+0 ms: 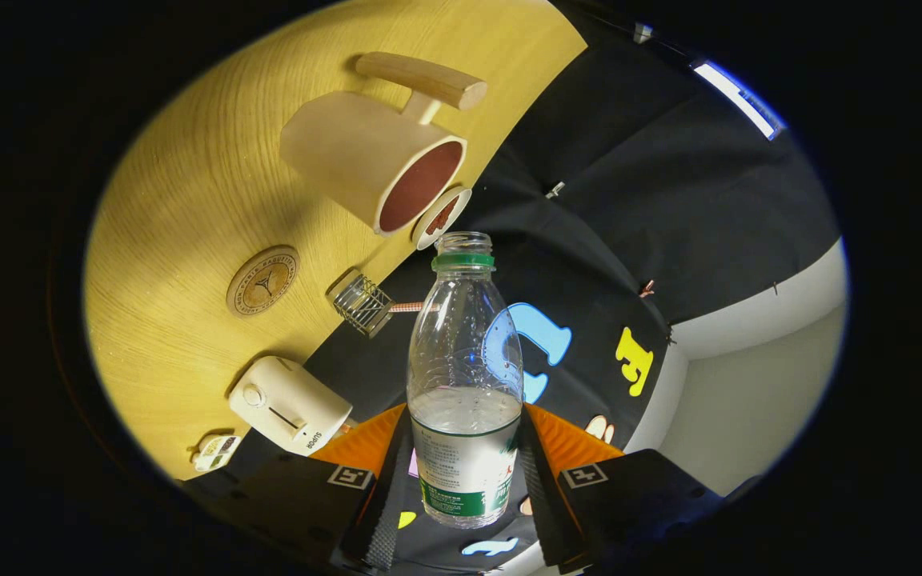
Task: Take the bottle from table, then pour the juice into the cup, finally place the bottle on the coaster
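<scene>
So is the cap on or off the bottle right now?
Off. The bottle, gripped between both fingers of the gripper, shows an open mouth above its green neck ring.

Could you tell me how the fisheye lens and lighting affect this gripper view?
In the gripper view the table edge bows into a curve and the whole scene sits tilted; the bottle, clamped between the tool fingers, is sharp with small glints on its clear plastic; the cup is evenly lit; a bright strip light glares beyond.

bottle (pixel 465 376): we see clear, uncapped, half full, clamped in gripper (pixel 461 472) | cup (pixel 373 160): cream, wooden handle, just beyond bottle mouth | coaster (pixel 262 281): round, flat on counter
</scene>
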Tool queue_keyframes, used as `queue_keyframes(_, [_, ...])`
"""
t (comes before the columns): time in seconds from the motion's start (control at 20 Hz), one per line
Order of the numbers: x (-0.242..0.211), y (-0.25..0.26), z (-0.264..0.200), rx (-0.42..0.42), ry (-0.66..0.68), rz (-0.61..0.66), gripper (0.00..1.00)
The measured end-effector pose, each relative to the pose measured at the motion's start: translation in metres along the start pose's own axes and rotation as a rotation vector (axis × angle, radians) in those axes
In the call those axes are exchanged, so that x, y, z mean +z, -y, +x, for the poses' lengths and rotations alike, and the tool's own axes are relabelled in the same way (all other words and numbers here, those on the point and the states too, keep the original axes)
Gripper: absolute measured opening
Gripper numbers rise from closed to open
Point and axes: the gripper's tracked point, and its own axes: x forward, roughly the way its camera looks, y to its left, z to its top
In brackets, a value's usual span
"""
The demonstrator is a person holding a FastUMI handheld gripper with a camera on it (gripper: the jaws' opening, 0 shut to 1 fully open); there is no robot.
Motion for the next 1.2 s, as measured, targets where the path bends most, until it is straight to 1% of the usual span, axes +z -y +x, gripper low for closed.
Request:
queue_keyframes(0.2, [0.004,-0.024,-0.002,0.06,0.014,0.243,0.7])
queue_keyframes(0.4, [0.008,-0.041,-0.008,0.116,-0.011,0.501,0.7])
queue_keyframes(0.5, [0.009,-0.049,-0.006,0.146,-0.026,0.653,0.7])
queue_keyframes(0.75, [0.02,-0.065,-0.006,0.235,-0.043,1.132,0.71])
queue_keyframes(0.9, [0.032,-0.055,-0.01,0.274,-0.014,1.453,0.71])
queue_keyframes(0.95, [0.035,-0.049,-0.009,0.274,0.005,1.56,0.71])
queue_keyframes(1.0, [0.036,-0.041,-0.007,0.263,0.018,1.634,0.71])
queue_keyframes(1.1, [0.024,-0.028,0.0,0.209,0.025,1.697,0.72])
queue_keyframes(1.2, [0.017,-0.018,0.006,0.175,0.067,1.752,0.71])
